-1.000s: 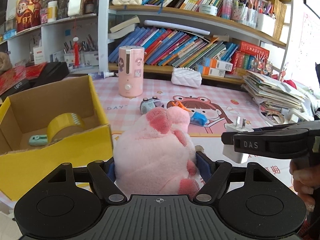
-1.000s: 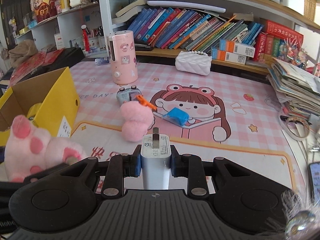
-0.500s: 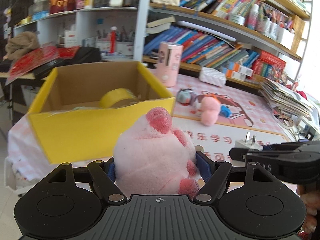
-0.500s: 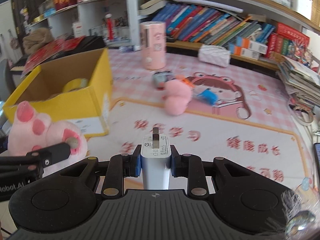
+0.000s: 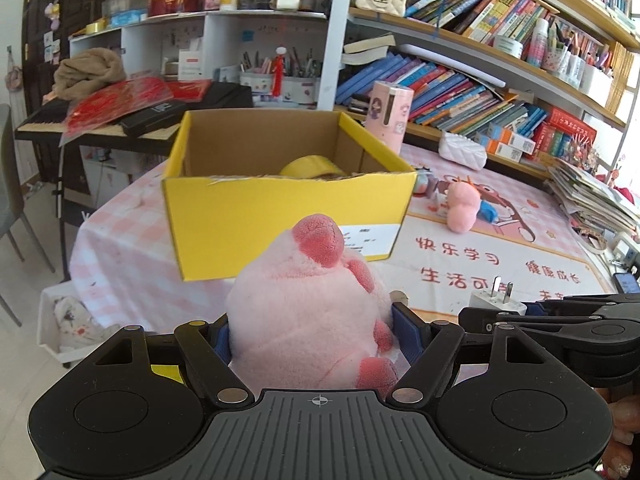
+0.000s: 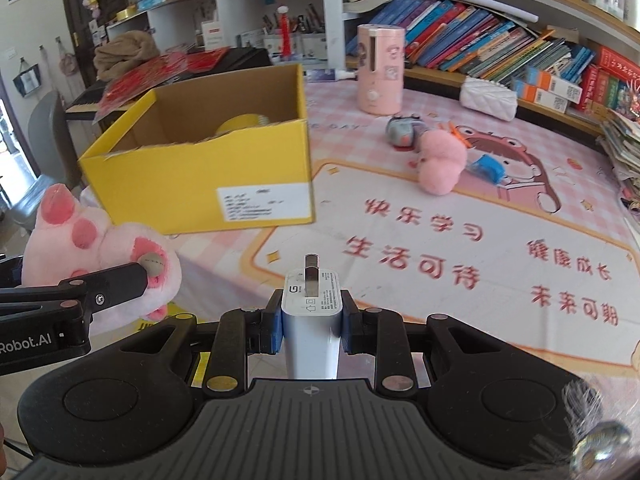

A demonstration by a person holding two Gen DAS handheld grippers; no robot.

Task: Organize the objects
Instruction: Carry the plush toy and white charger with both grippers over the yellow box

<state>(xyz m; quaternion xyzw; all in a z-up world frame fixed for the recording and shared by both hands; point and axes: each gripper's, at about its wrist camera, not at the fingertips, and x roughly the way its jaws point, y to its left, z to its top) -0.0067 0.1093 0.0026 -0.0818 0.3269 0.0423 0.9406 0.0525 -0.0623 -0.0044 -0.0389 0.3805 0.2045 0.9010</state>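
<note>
Both grippers loaded, yellow box (image 5: 280, 216) at frame centre.
Left gripper (image 5: 310, 330) clamps a pink plush toy (image 5: 308, 320); right gripper (image 6: 311, 320) pinches a white charger (image 6: 311, 316).

We saw a pale pink plush toy (image 5: 308, 320) with darker pink pads, a white charger (image 6: 311, 320), a yellow box (image 5: 280, 216) with brown cardboard inside and a white label, and a pink-and-white checked tablecloth (image 6: 332, 100) under a cartoon mat (image 6: 480, 240) with red characters.

A home study: crammed bookshelves (image 5: 460, 92) behind a child's cartoon-matted table (image 6: 460, 248).
</note>
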